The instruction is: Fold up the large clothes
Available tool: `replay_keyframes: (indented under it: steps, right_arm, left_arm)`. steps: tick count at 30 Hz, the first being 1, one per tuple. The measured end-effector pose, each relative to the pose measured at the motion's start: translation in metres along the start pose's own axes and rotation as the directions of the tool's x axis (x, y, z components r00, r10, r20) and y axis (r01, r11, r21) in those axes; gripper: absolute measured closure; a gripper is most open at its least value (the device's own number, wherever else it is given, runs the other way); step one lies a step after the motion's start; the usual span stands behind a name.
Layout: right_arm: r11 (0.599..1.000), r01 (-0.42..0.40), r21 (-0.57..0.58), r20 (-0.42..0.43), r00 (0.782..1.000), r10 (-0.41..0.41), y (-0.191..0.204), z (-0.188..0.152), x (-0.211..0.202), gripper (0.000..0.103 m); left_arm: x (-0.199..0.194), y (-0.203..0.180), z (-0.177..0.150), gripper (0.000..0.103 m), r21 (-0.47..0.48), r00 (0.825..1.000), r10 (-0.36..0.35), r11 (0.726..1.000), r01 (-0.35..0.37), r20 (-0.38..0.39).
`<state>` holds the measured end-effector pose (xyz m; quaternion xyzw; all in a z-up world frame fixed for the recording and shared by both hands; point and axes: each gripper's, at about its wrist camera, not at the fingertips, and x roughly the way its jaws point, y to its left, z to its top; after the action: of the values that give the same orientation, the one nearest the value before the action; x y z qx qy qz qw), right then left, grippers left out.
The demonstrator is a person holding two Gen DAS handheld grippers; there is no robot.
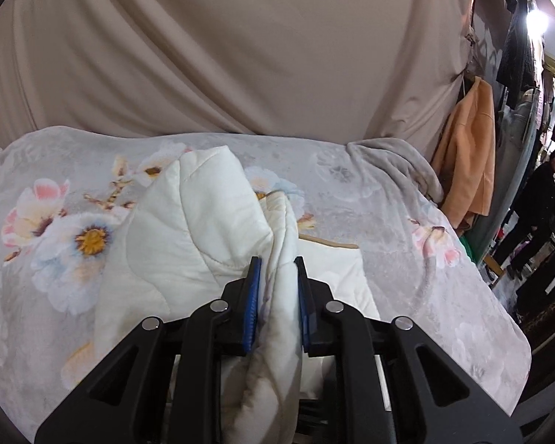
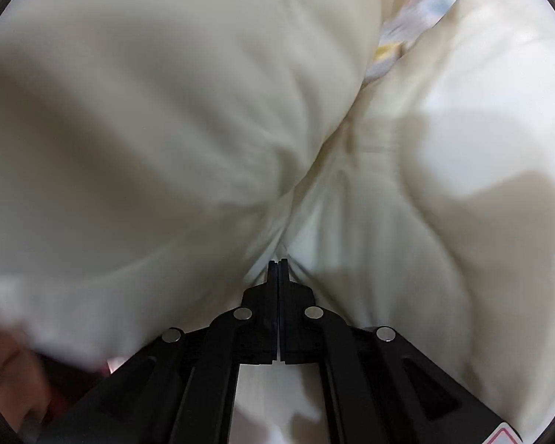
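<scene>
Left wrist view first: the left gripper (image 1: 277, 262) has a bunched fold of the white quilted garment (image 1: 188, 229) clamped between its blue pads (image 1: 253, 296); the rest of the garment lies heaped on the floral blanket (image 1: 407, 222) straight ahead, one rounded padded part sticking up toward the back; behind the blanket hangs a beige draped cloth (image 1: 240, 44); off to the right there's an orange coat (image 1: 470, 162) hanging, and a person in dark clothes (image 1: 536, 214) standing further back.

Right wrist view: pretty blurry, almost all of it is the same cream-white garment (image 2: 166, 111) right up against the lens; the right gripper (image 2: 278, 264) has its black fingers pressed tight together with the tips buried in a crease of the fabric, but I can't tell if any cloth is actually pinched; a sliver of the floral blanket (image 2: 425, 7) peeks through top right.
</scene>
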<state>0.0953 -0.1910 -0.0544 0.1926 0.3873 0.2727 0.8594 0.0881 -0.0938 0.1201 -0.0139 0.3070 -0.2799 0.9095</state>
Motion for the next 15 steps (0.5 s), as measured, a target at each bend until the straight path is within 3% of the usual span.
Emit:
replay_keyframes:
  steps: [5, 7, 10, 12, 15]
  right_arm:
    - [0.992, 0.104, 0.07, 0.167, 0.979, -0.115, -0.037, -0.026, -0.087, 0.095]
    - [0.984, 0.12, 0.128, 0.212, 0.966, -0.145, -0.056, -0.039, -0.11, 0.094]
    - [0.974, 0.118, 0.193, 0.229, 0.96, -0.161, -0.076, -0.055, -0.12, 0.094]
    - [0.972, 0.096, 0.213, 0.229, 0.962, -0.145, -0.086, -0.06, -0.122, 0.101]
    - [0.973, 0.077, 0.22, 0.227, 0.965, -0.128, -0.088, -0.065, -0.121, 0.102]
  left_arm:
    - [0.029, -0.027, -0.004, 0.102, 0.029, 0.995, -0.073, 0.997, 0.075, -0.061]
    - [0.049, -0.041, -0.01, 0.102, 0.048, 0.992, -0.078, 0.995, 0.083, -0.097]
    - [0.084, -0.056, -0.024, 0.101, 0.058, 0.98, -0.086, 0.994, 0.098, -0.178]
    - [0.112, -0.063, -0.04, 0.101, 0.053, 0.966, -0.083, 0.994, 0.098, -0.244]
    - [0.138, -0.071, -0.061, 0.102, 0.096, 0.959, -0.029, 0.994, 0.058, -0.281]
